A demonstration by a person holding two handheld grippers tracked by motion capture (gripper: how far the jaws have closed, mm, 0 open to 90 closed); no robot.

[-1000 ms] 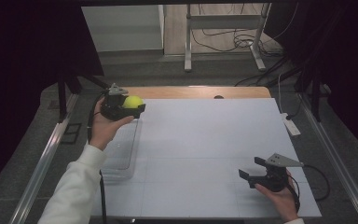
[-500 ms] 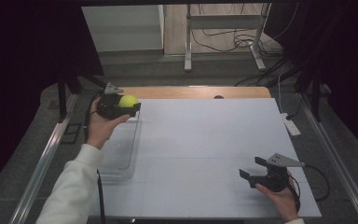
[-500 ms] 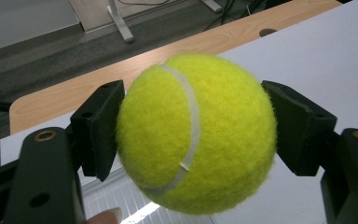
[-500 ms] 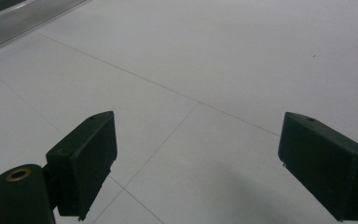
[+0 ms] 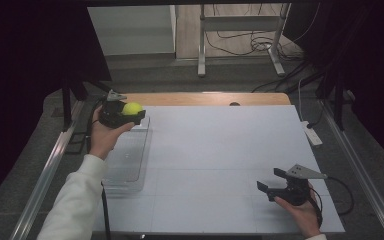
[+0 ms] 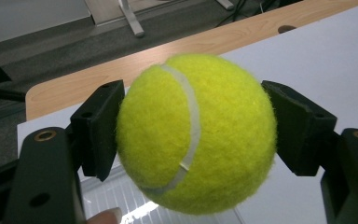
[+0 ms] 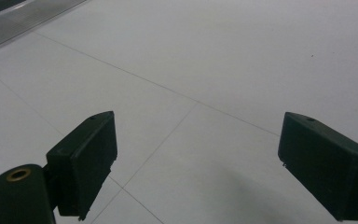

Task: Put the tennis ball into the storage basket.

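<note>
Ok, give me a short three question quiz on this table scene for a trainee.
1. True or false: the left gripper is shut on the tennis ball.
2. Which does the ball hang above? A) the clear tray's far end B) the middle of the white table C) the floor
3. Fill in: the right gripper's jaws stand ____ with nothing between them.

Key: 1 true; 2 A; 3 open.

Dim, dark-edged high view with a brightly lit white table [image 5: 220, 150]; close views sharp, softly shadowed.
</note>
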